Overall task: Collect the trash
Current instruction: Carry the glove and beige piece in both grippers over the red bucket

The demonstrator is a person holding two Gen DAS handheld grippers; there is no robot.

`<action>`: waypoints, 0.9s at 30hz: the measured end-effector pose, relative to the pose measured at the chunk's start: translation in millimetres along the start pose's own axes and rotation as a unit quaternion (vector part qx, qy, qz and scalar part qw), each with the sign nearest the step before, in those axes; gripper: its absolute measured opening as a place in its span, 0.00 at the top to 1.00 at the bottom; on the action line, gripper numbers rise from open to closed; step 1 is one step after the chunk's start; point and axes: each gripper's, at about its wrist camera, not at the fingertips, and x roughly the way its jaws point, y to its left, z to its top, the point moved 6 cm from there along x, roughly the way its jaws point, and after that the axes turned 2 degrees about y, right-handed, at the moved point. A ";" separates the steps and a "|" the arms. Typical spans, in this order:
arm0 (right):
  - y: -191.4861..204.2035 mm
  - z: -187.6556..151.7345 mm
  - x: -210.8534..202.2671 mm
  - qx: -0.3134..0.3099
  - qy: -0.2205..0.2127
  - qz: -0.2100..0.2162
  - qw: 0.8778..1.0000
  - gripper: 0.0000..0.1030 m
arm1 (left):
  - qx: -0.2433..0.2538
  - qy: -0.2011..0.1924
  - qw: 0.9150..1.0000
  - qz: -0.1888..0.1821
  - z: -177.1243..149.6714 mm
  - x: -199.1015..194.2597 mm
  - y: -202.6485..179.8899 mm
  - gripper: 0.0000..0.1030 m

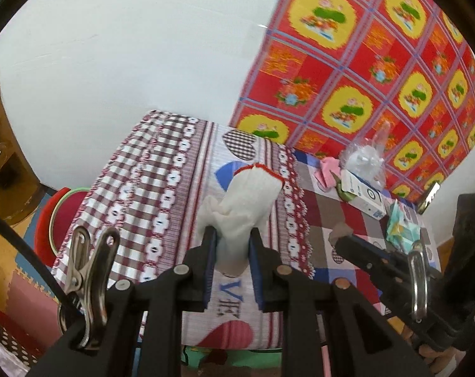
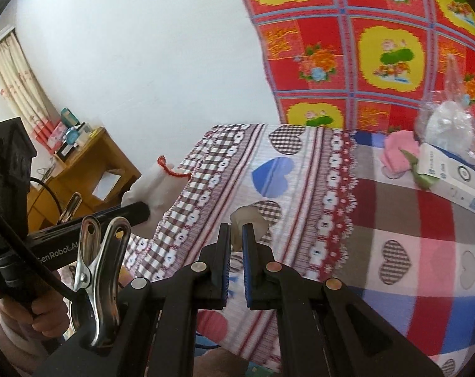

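Note:
My left gripper (image 1: 232, 234) is shut on a white knit glove (image 1: 250, 194) with a red cuff, which hangs in the air over the patterned tablecloth (image 1: 162, 188). In the right wrist view the same glove (image 2: 155, 185) sticks out past the left gripper (image 2: 144, 209) at the table's left edge. My right gripper (image 2: 235, 229) is shut on a small pale crumpled scrap (image 2: 248, 218). In the left wrist view that gripper (image 1: 339, 242) and its scrap (image 1: 339, 229) are at the right.
At the table's far right lie a pink cloth (image 2: 394, 154), a white box (image 2: 451, 182), a clear plastic bag (image 2: 448, 125) and a teal packet (image 1: 401, 229). A red stool (image 1: 64, 216) stands left of the table. A wooden shelf (image 2: 90, 169) is by the wall.

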 end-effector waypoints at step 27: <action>165.3 41.9 149.5 -0.091 0.087 0.068 0.990 0.92 | -0.100 0.012 0.994 0.051 27.4 4.2 207.9 0.80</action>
